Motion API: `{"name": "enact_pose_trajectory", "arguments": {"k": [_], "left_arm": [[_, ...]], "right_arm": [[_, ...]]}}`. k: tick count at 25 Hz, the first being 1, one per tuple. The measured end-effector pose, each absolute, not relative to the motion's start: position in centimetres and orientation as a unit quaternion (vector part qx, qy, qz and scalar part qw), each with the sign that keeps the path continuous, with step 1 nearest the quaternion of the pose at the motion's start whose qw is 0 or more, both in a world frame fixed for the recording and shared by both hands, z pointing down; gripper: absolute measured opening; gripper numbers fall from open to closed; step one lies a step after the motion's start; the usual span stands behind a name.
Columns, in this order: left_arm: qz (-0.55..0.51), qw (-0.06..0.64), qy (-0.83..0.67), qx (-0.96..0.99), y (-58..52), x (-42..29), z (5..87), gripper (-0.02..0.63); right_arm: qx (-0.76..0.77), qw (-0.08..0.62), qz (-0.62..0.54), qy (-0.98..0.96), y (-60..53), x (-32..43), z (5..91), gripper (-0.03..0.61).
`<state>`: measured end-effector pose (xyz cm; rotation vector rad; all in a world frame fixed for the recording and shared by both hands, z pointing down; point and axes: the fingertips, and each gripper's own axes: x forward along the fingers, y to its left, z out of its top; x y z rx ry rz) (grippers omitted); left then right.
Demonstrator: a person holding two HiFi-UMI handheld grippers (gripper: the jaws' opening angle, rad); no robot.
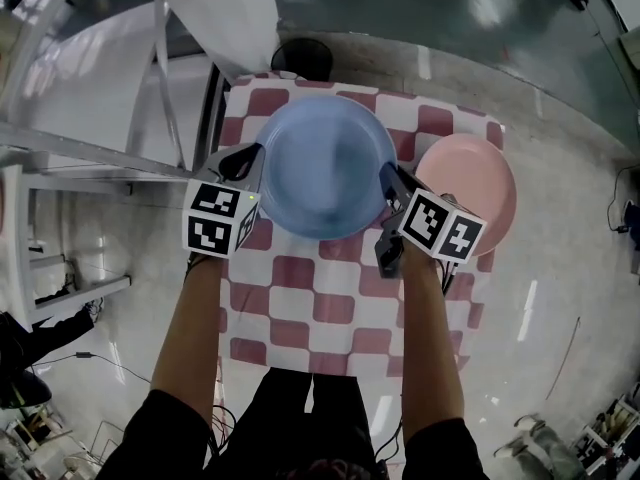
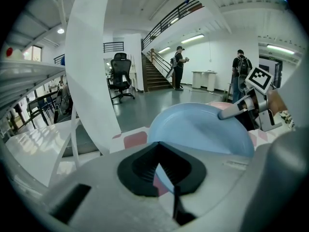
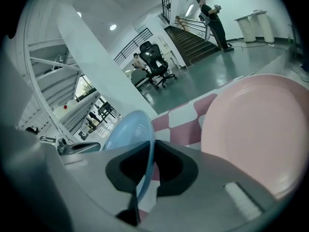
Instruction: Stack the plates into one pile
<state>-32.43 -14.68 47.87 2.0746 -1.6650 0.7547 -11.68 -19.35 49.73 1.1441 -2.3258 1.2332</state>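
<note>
- Blue plate (image 1: 325, 163), frame centre: left tongs (image 1: 248, 156) and right tongs (image 1: 392, 180) each clamped on its rim; seemingly off the bench (image 1: 330, 298).
- Step: transfer. Next: shift right, lower centred onto pink plate (image 1: 470, 193).

Light: bright, even indoor light from ceiling lamps (image 2: 195, 37) in both gripper views.
Glare: pale streaks on the glossy floor (image 1: 560, 268), head view.
Shadow: soft dark patch in the bowl of the blue plate (image 1: 325, 168).
Distortion: heavy fisheye bend and black corners in both gripper views.
Focus: left gripper (image 2: 158, 149), close to its lens, blurs soft.
</note>
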Motion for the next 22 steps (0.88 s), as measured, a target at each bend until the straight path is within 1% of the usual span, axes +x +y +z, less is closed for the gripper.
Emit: {"name": "enact_pose_trajectory", "arguments": {"k": [12, 22], "left_arm": [[0.271, 0.168, -0.556, 0.768, -16.4, -25.2, 45.7, -0.005], [0.277, 0.16, -0.518, 0.793, -18.2, -17.8, 46.2, -0.005]], "right_arm": [[0.447, 0.1, 0.425, -0.78, -19.5, -2.5, 47.1, 0.031], [0.491, 0.075, 0.43, -0.754, -19.5, 5.9, 46.9, 0.034]]}}
